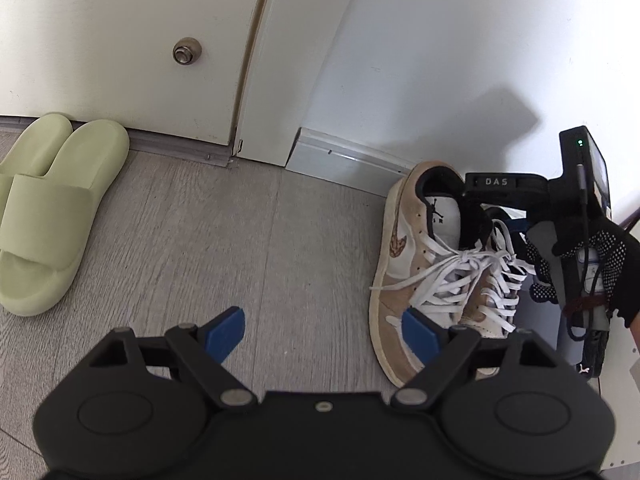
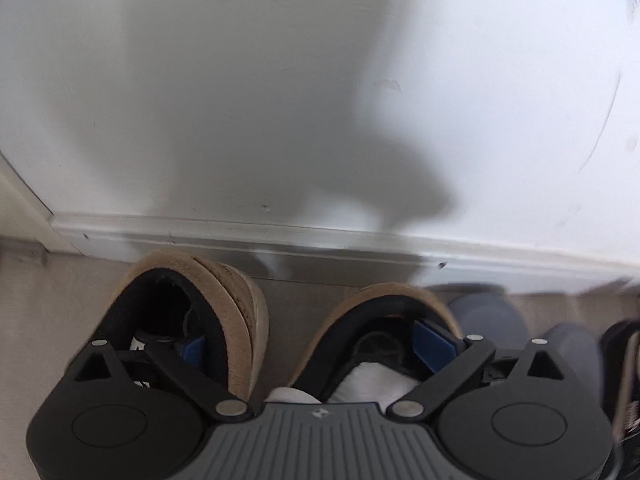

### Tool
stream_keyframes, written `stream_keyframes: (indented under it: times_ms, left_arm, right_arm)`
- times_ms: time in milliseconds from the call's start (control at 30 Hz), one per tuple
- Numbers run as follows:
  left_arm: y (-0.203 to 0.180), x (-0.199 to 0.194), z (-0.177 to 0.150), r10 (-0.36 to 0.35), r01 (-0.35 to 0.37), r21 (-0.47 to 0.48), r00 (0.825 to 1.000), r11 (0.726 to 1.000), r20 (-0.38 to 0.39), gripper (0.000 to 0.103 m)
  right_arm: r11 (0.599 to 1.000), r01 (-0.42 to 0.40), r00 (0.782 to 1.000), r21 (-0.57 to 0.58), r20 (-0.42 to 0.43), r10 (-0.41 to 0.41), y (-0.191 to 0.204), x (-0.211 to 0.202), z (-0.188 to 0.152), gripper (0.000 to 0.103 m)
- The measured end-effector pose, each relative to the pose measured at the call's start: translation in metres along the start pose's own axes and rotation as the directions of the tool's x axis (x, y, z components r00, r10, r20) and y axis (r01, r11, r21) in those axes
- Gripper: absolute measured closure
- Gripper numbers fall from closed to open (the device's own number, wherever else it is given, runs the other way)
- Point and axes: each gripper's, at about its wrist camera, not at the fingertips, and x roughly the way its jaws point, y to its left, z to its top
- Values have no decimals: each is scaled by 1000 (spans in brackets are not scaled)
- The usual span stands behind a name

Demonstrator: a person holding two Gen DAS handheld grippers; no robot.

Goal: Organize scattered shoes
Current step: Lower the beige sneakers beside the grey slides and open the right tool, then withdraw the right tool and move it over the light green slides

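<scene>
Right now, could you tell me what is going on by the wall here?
A person is tidying shoes with two tools. The right hand-held gripper stands open over a pair of tan sneakers set with heels to the skirting board, one finger down inside each shoe. The left hand-held gripper hovers open and empty. Green slides sit paired by the door.

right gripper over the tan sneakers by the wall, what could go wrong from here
The right gripper is open, one blue pad down inside each tan sneaker. Lifting out at a slant could hook a collar and drag that shoe off the baseboard. The loose white laces lie close to the fingers and may snag. The left gripper hangs open over bare floor, so it would not steady either shoe.
</scene>
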Motion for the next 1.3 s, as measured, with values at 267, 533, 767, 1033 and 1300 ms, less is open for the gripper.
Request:
stream_keyframes:
  times_ms: [267,533,767,1033,1300]
  left_arm:
    - [-17,13,8,13,-13,73,1000,997,12,17]
    - [-18,13,8,28,-30,58,999,998,40,17]
    - [50,-10,1,228,-223,-64,970,973,88,17]
    - [178,-67,-14,448,-392,-304,882,868,143,17]
    - [302,-90,-13,491,-398,-365,845,842,211,17]
  right_arm:
    - [939,-239,971,247,70,229,-48,-14,4,2]
    - [972,-196,967,127,187,170,-43,-69,-26,2]
    - [982,-173,925,-80,329,190,28,-125,-129,2]
    - [927,-367,884,-71,285,372,141,-109,-173,2]
    - [915,-366,816,-168,414,402,272,-89,-233,4]
